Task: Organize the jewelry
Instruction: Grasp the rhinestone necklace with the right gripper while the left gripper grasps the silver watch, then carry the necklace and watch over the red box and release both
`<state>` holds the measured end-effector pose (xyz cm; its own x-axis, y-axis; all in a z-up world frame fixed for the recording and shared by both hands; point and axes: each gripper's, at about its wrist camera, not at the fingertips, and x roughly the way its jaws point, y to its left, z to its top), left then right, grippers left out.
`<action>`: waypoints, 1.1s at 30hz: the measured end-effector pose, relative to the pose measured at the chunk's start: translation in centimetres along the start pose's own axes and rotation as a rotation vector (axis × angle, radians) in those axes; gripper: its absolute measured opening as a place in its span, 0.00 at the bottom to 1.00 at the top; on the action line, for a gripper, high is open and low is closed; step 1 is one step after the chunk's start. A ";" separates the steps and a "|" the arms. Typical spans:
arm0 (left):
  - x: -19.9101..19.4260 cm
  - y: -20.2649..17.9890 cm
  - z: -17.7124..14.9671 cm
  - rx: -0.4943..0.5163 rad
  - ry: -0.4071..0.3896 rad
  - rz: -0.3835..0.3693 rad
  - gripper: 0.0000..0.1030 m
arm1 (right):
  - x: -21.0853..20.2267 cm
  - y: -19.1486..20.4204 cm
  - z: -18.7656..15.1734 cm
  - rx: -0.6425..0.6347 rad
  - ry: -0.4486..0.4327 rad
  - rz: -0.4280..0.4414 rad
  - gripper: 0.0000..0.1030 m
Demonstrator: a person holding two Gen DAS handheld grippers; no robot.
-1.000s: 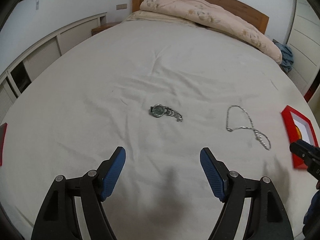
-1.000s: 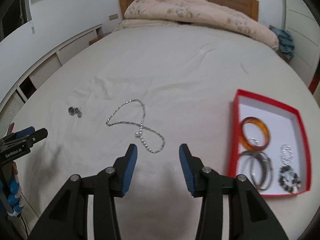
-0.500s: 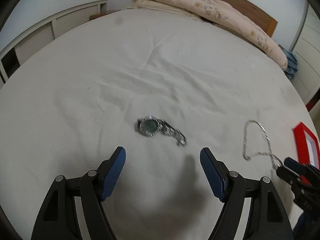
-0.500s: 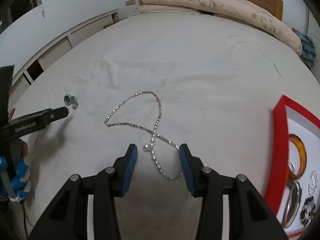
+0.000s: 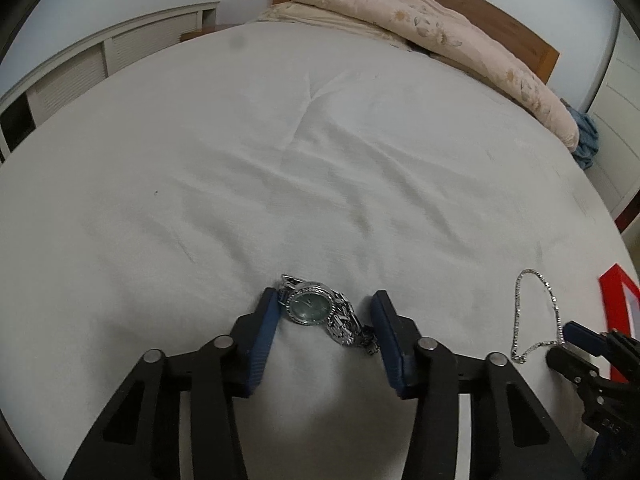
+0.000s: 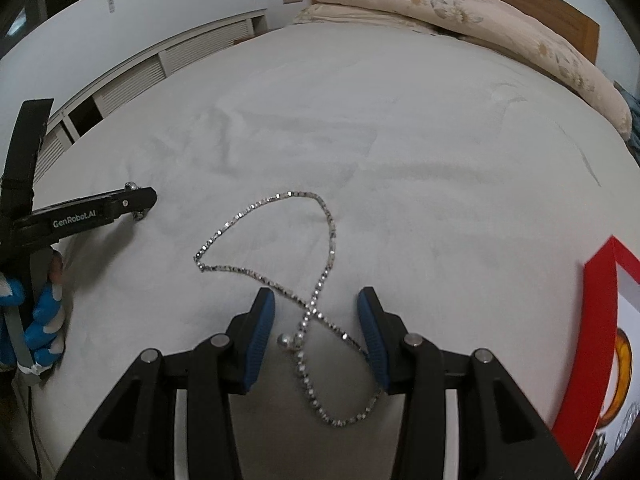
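Note:
A silver watch (image 5: 310, 308) with a dark dial lies on the white bed sheet. My left gripper (image 5: 324, 312) is open, down at the sheet, its blue pads on either side of the watch. A silver chain necklace (image 6: 280, 272) lies looped on the sheet. My right gripper (image 6: 316, 312) is open and low, its pads on either side of the necklace's crossing strands. The necklace (image 5: 536, 312) also shows in the left wrist view, with the right gripper (image 5: 576, 344) at its end. The red jewelry box (image 6: 592, 344) stands to the right.
A folded floral quilt (image 5: 432, 32) and wooden headboard (image 5: 516, 28) lie at the far end of the bed. White louvred cabinets (image 6: 132, 76) run along the left. The box holds an amber bangle (image 6: 622, 376) and other pieces. A blue cloth (image 5: 586, 140) lies far right.
Both grippers have moved forward and down. The left one now straddles the watch, and the right one now straddles the necklace. Both stay open.

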<state>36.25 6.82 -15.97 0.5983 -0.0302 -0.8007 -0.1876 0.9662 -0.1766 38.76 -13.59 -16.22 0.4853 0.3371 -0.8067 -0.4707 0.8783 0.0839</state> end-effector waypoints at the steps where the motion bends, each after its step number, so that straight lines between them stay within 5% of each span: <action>1: 0.1 0.1 0.1 -0.001 0.001 -0.006 0.36 | 0.1 0.0 0.0 -0.008 0.000 0.002 0.41; 8: -0.7 -0.7 -0.7 0.046 0.004 -0.025 0.29 | 0.1 -0.2 -0.3 -0.021 -0.001 0.020 0.36; 12: -1.1 -0.8 -0.9 0.052 -0.004 -0.018 0.28 | -0.1 -0.2 -0.7 -0.027 -0.005 0.024 0.08; 22: -3.0 -0.7 -0.7 0.036 -0.018 -0.016 0.28 | -2.4 -0.1 -0.5 0.046 -0.046 0.047 0.07; 33: -8.2 -3.6 0.5 0.074 -0.087 -0.059 0.28 | -12.1 -1.1 1.3 0.115 -0.198 0.005 0.07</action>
<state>32.42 3.68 -8.51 0.6723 -0.0684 -0.7371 -0.0943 0.9797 -0.1769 34.32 -18.22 -5.78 0.6240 0.3916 -0.6762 -0.3919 0.9055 0.1628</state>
